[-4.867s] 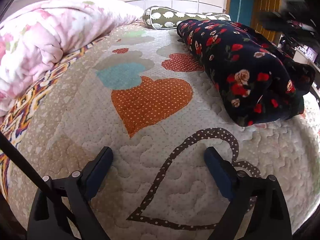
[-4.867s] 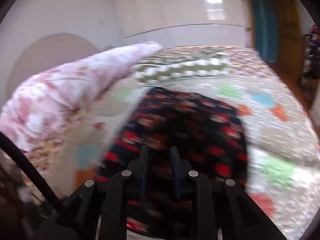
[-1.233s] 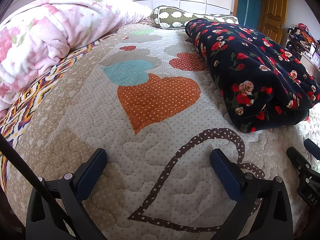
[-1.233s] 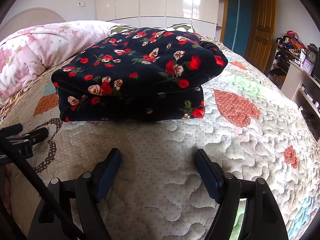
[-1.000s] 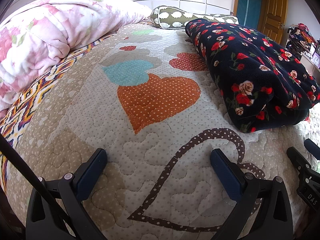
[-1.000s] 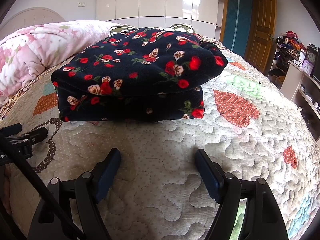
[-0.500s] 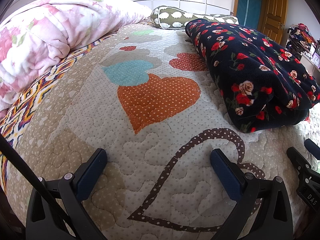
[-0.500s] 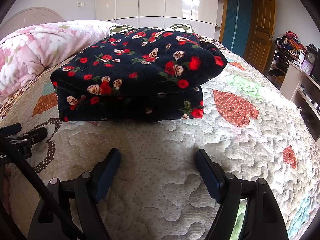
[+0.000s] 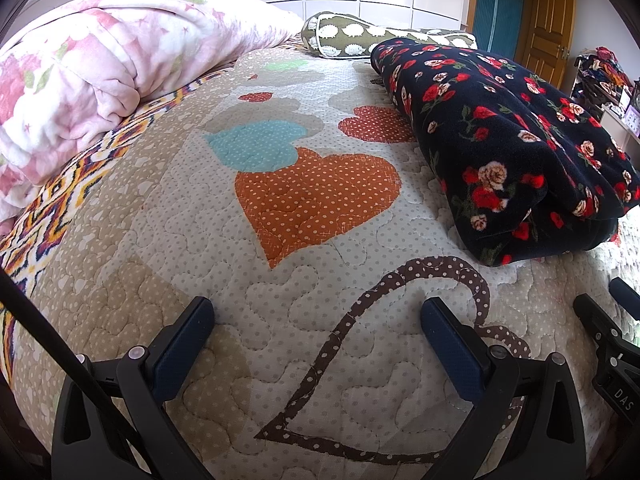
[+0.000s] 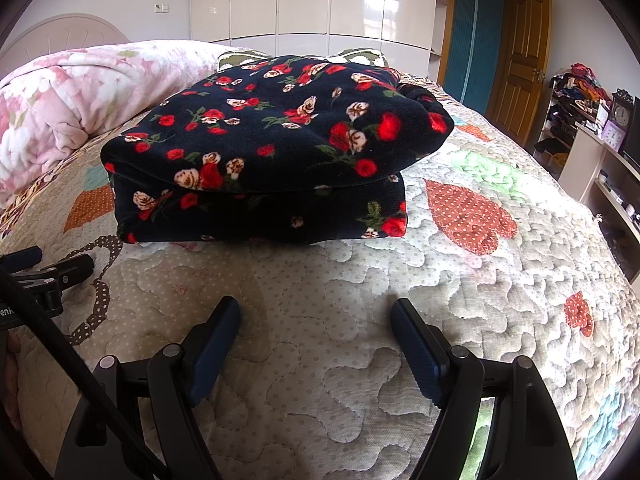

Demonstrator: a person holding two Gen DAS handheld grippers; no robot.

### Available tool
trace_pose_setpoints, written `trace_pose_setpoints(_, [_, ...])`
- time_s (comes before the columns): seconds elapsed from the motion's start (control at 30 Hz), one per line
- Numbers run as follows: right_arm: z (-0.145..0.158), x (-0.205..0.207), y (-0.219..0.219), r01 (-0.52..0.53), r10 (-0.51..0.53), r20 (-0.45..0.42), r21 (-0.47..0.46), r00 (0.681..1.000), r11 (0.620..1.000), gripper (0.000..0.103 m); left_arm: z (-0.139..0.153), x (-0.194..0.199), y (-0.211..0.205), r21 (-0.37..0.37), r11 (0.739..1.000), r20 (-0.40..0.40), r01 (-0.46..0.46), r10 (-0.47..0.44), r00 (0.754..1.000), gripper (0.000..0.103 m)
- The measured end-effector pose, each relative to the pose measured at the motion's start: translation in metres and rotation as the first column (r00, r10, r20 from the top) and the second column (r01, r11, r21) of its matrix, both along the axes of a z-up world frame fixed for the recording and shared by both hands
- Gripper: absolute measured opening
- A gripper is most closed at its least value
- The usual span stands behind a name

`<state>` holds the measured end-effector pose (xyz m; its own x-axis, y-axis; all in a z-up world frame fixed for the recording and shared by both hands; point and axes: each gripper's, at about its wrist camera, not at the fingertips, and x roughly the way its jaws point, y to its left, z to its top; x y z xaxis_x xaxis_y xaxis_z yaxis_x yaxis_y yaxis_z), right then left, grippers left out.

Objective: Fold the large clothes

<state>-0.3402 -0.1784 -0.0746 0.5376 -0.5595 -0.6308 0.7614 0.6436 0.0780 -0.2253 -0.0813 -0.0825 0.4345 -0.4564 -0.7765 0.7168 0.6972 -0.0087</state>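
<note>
Across the centre of the right wrist view lay the folded floral garment (image 10: 276, 148), dark navy fleece with red and cream roses, stacked in thick layers on the quilted heart-pattern bedspread (image 10: 440, 300). Right gripper (image 10: 316, 320) sat low at bottom centre, jaws spread wide, holding nothing, just short of the garment's near edge. Left gripper (image 9: 316, 320) also wide open and empty, over a brown dotted heart outline (image 9: 400, 320); in its view the garment (image 9: 504, 140) filled the right side. Pink floral duvet (image 9: 100, 80) was bunched at upper left, olive patterned pillow (image 9: 344, 36) at top centre. Wooden door (image 10: 520, 60) at upper right.
</note>
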Motion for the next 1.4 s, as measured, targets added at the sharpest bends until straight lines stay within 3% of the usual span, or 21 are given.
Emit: trace_pose_setpoints(1.4, [0.0008,-0.0028,-0.0028,0.006,-0.006,-0.002,-0.011,1.0,1.0,0.082,-0.0007,-0.0008,0.0,0.0,1.0,0.003,0.0,0.0,1.0,0.103])
